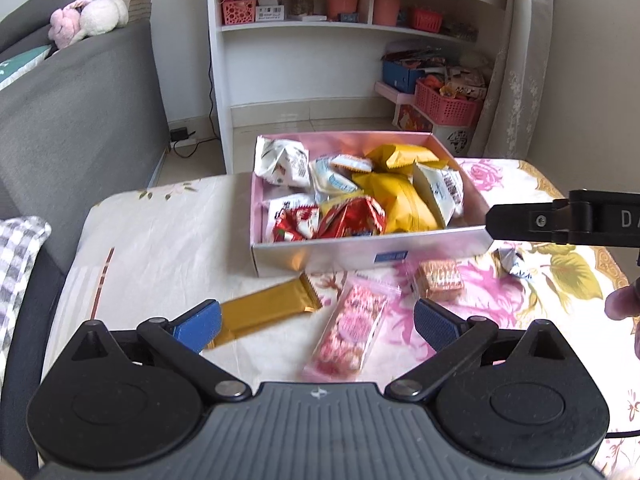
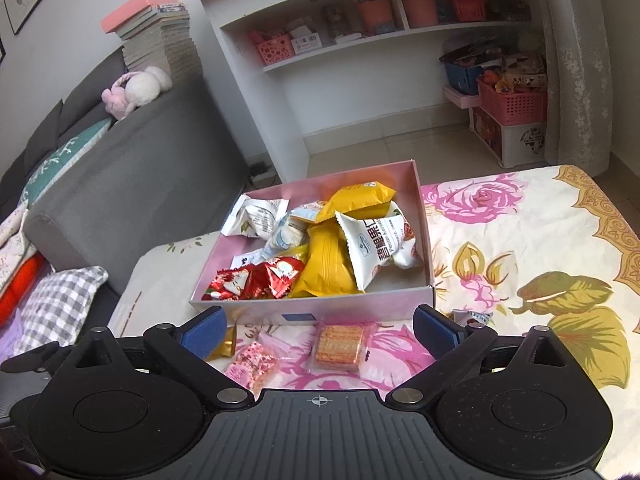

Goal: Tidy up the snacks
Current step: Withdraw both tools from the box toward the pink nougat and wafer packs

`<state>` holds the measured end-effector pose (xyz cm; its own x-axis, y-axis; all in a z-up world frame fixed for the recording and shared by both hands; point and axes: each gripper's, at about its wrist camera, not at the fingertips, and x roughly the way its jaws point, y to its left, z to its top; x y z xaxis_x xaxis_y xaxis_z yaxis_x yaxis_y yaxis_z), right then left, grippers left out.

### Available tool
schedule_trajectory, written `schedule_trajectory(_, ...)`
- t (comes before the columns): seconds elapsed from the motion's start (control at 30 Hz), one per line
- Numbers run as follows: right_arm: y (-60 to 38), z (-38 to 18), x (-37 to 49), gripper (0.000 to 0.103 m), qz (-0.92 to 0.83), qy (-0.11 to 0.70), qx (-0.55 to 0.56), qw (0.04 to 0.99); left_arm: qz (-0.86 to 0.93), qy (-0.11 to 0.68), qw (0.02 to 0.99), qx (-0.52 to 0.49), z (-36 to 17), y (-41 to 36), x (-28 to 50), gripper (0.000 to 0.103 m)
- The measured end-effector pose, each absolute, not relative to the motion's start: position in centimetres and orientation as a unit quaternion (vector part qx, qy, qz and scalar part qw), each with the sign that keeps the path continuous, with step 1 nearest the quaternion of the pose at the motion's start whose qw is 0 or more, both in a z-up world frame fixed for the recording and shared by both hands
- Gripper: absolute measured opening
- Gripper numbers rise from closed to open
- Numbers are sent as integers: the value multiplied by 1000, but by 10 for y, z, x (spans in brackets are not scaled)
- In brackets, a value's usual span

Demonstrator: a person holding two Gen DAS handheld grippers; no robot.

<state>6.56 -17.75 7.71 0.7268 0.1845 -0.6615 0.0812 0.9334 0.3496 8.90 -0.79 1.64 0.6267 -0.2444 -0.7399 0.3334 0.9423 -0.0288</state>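
A pink box (image 1: 360, 254) (image 2: 348, 304) on the flowered tablecloth holds several wrapped snacks: yellow, white and red packets. In front of it lie a gold bar (image 1: 266, 314), a pink-speckled bar (image 1: 350, 334) (image 2: 252, 366), a clear-wrapped wafer (image 1: 440, 280) (image 2: 340, 346) and a small white-blue candy (image 1: 516, 266) (image 2: 472, 316). My left gripper (image 1: 316, 326) stands open above the gold and pink bars, nothing between its blue pads. My right gripper (image 2: 318, 330) is open too, over the wafer, holding nothing. Part of the right gripper's black body (image 1: 568, 224) shows at the left wrist view's right edge.
A grey sofa (image 1: 76, 120) with cushions stands left of the table. Behind the table is a white shelf unit (image 1: 340, 32) with pink baskets and cups. Pink crates (image 2: 512, 108) sit on the floor by a curtain. A fingertip (image 1: 622, 304) shows at the right edge.
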Motion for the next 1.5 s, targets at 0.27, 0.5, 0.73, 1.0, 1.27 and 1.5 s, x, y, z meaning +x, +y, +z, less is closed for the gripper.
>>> schedule_trajectory(0.27, -168, 58, 38, 101, 7, 365, 87, 927, -133, 412, 899, 65, 3, -1, 70, 103)
schedule_trajectory(0.5, -173, 44, 24, 102, 10, 361, 35, 932, -150, 432, 887, 66, -14, 2, 61, 103)
schedule_trajectory(0.73, -171, 10, 18, 102, 29, 382, 32, 923, -171, 437, 881, 60, -41, 3, 56, 103)
schedule_trajectory(1.0, -154, -12, 21, 102, 90, 386, -16, 918, -191, 395, 894, 89, -63, -2, 50, 103)
schedule_trajectory(1.27, -150, -25, 43, 103, 116, 380, -25, 917, -191, 360, 910, 79, -67, -4, 70, 103)
schedule_trajectory(1.5, -153, -28, 62, 103, 116, 366, -22, 923, -180, 355, 915, 70, -66, -4, 84, 101)
